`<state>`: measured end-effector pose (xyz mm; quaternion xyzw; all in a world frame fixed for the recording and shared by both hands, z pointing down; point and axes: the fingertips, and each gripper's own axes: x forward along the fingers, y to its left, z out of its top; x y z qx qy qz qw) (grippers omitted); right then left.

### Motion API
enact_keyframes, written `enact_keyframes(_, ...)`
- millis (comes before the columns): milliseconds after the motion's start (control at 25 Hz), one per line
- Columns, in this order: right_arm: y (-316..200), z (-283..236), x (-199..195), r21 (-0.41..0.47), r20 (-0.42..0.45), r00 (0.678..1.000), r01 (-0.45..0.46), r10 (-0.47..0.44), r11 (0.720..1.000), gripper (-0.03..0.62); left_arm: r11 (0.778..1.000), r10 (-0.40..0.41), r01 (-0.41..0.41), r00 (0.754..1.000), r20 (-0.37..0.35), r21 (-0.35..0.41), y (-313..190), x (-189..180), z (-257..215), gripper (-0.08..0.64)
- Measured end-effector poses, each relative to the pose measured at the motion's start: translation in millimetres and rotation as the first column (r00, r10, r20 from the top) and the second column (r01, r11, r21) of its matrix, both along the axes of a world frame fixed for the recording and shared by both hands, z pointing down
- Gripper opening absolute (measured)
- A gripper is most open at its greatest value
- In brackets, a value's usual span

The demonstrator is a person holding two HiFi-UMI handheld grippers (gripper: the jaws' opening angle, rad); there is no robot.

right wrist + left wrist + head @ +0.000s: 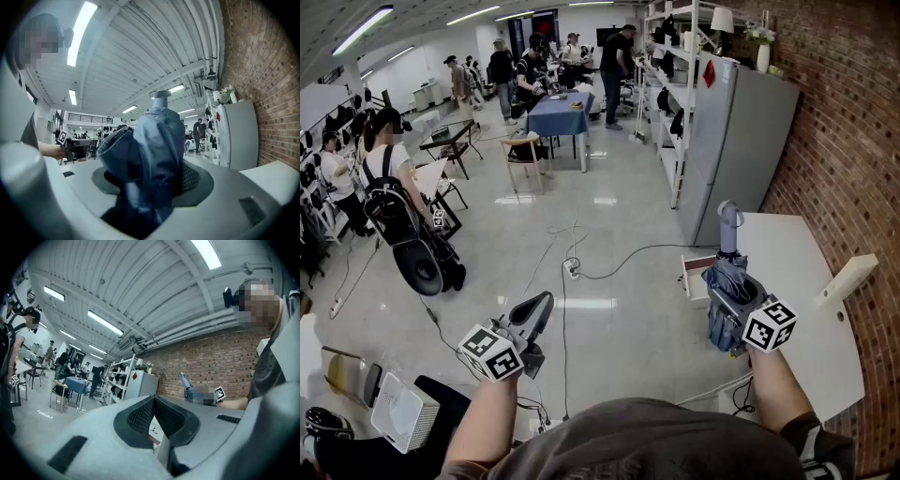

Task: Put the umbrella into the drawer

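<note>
A folded blue-grey umbrella (725, 281) stands upright with its grey handle at the top, and my right gripper (727, 309) is shut on its bunched fabric. It hangs over the near left part of the white table (792, 262), just right of a small open drawer (692, 278) that sticks out from the table's left side. In the right gripper view the umbrella (152, 145) fills the space between the jaws of the right gripper (153, 177). My left gripper (542, 302) is held over the floor at lower left, shut and empty. In its own view the left gripper (153, 401) points toward the far-off umbrella (184, 382).
A tall grey cabinet (736, 141) stands behind the table, and a brick wall (844, 141) runs along the right. A white block (847, 279) lies on the table's right edge. Cables (572, 267) trail over the floor. People (394, 192) and a blue table (561, 117) are farther off.
</note>
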<state>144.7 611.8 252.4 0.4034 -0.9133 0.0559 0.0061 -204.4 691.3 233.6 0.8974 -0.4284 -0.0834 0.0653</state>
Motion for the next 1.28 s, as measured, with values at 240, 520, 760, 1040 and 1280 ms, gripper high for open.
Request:
enact_keyframes(240,-3.3,-3.2,19.9,0.003,0.0,1.0,0.003,-0.003,1.0,0.264,1.0,0.002,-0.002,1.0,0.003,0.008,-5.0,21.7,-4.6,-0.008)
enact_keyframes(520,0.2,-6.9,52.0,0.008,0.004,1.0,0.008,-0.008,1.0,0.262,1.0,0.001,-0.002,1.0,0.017,0.025,-2.5,54.9,-8.7,-0.008)
enact_keyframes(760,8.0,-10.5,86.1,0.008,0.002,1.0,0.015,-0.015,1.0,0.265,0.999,-0.003,0.003,1.0,0.014,0.034,0.3,89.7,-12.8,-0.008)
enact_keyframes(1040,19.3,-10.5,124.0,0.017,-0.002,1.0,0.014,-0.013,1.0,0.265,0.999,0.01,-0.011,1.0,0.005,0.034,6.7,130.8,-15.0,-0.008)
enact_keyframes(1280,14.3,0.9,135.5,-0.004,0.014,1.0,0.005,-0.005,1.0,0.265,1.0,0.027,-0.027,0.999,0.022,0.012,0.9,141.7,-8.1,-0.008)
